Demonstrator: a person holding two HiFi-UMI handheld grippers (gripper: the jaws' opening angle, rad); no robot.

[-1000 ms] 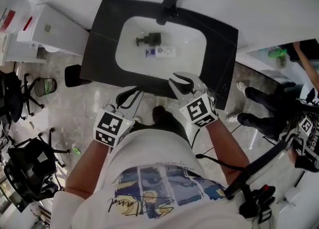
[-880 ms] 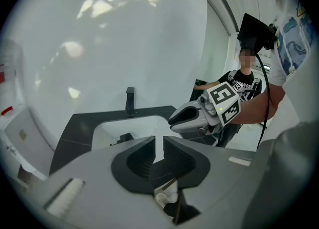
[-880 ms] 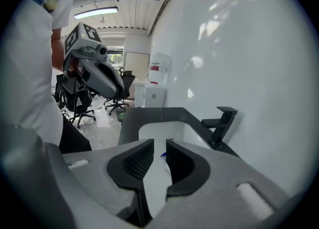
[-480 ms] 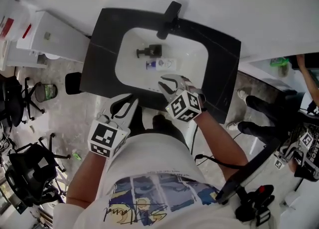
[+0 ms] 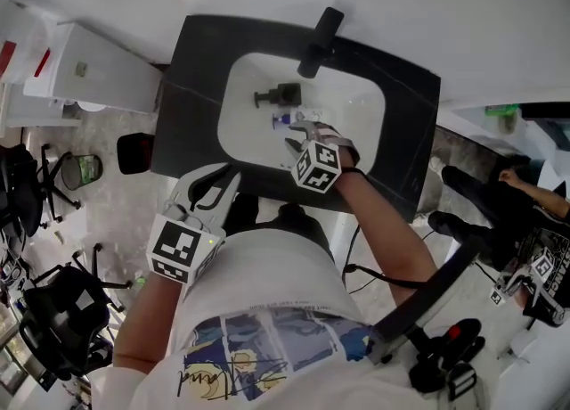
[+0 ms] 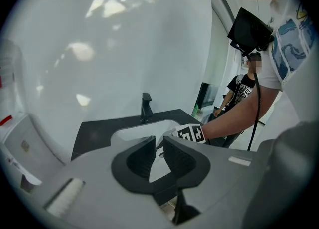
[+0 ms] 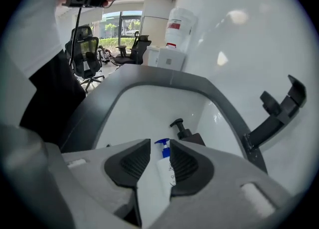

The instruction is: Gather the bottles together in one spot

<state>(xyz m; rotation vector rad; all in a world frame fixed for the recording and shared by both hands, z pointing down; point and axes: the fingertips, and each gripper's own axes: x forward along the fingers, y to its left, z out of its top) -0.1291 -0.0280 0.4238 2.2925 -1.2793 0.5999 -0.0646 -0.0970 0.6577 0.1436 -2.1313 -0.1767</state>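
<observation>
A white sink [image 5: 356,123] is set in a black counter [image 5: 183,96]. In its basin lie a dark pump bottle [image 5: 278,96] and a white bottle with a blue pump [image 5: 281,119]. My right gripper [image 5: 296,132] reaches into the basin over the white bottle and hides most of it. In the right gripper view the white bottle [image 7: 164,168] lies between the opening jaws of the right gripper [image 7: 159,146], close to the right pad and not squeezed. The dark bottle [image 7: 188,136] lies just beyond. My left gripper [image 5: 223,183] hovers at the counter's front edge, slightly open and with nothing in it [image 6: 158,141].
A black faucet [image 5: 319,41] stands at the back of the sink. A white cabinet [image 5: 89,74] is left of the counter, with a black bin [image 5: 135,151] below it. Office chairs [image 5: 36,168] stand at far left. Another person [image 5: 499,212] is at the right.
My right gripper has moved forward from the counter's front edge into the basin, down onto the white bottle. The left gripper has drifted slightly back and left.
</observation>
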